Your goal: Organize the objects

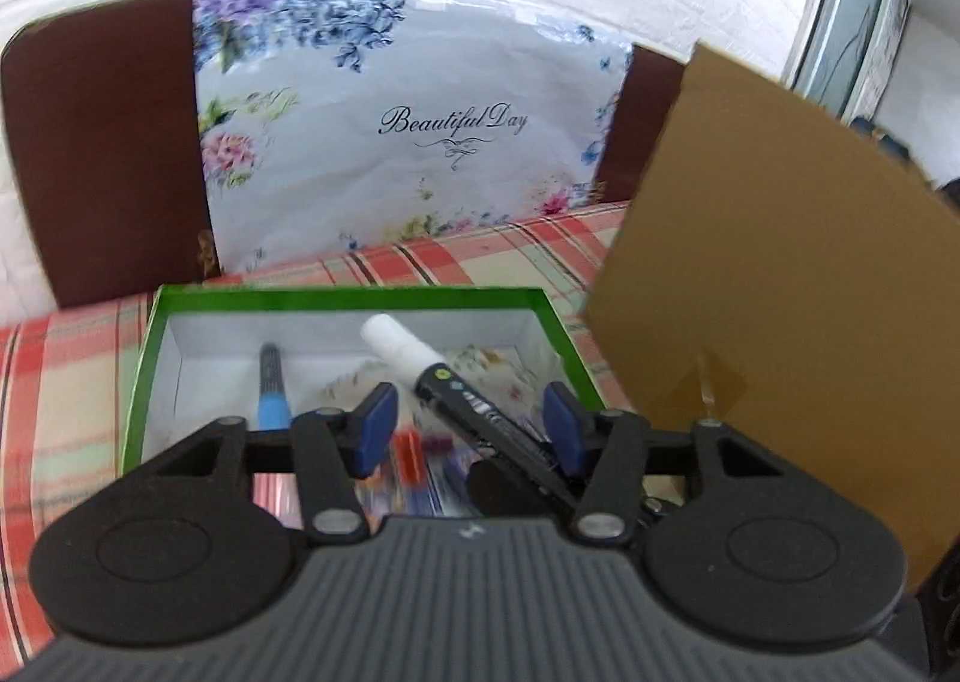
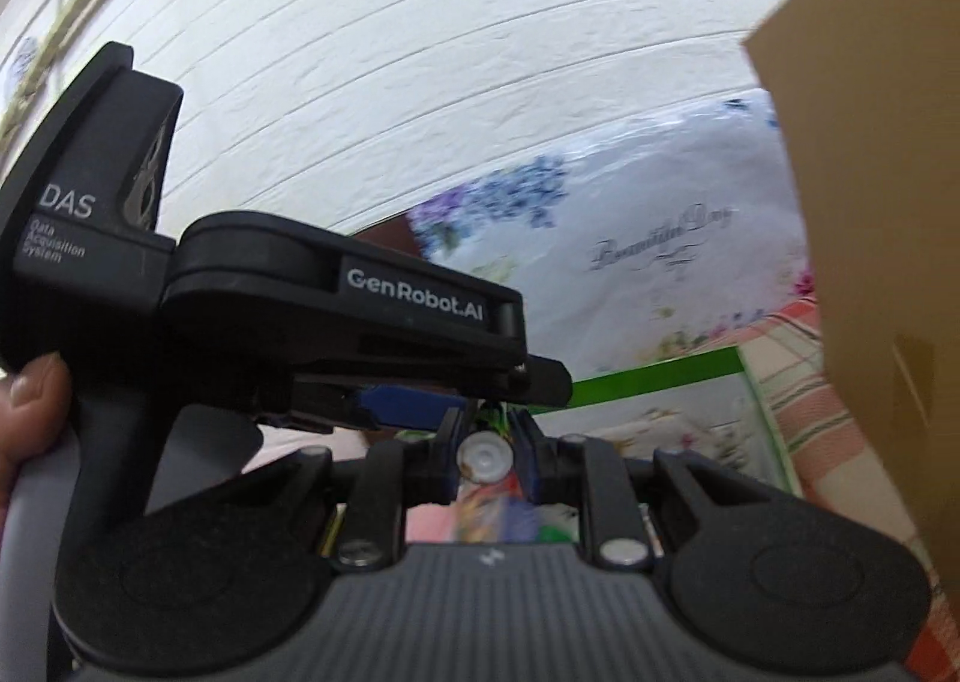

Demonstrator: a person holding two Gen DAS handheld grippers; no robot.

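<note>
Left claw [image 1: 471,430] hangs over the near end of the green box [image 1: 345,298], jaws apart, blue pads [image 1: 375,430] not pressing anything. A black marker with a white cap [image 1: 432,367] lies slanted between them, its black end close to the right-side pad, white cap pointing away into the box; whether it touches that pad I cannot tell, blur. Just left of the claw, a blue-capped pen [image 1: 271,382] lies in the box along the left wall. Under the claw, blurred colourful packets, unreadable. Beyond the box, plaid cloth [image 1: 72,382] covers the desk, then a floral "Beautiful Day" bag [image 1: 384,141] against the white wall; a brown cardboard flap [image 1: 780,292] stands right of the claw. Right claw [image 2: 485,457] is clamped on a thin item seen end-on, a pale round cap end [image 2: 483,458] between the jaws, likely another pen; the left device crosses in front of it, a thumb [image 2: 30,400] at the edge. Box lies ahead of and below this claw. Handling judgement: pens and marker are light, stiff, smooth plastic, round so they roll and can pivot in a pinch; take them mid-barrel, across the axis, not on the cap, which may pull off. Not fragile. The box is thin card, light, may slide on the cloth if nudged.
</note>
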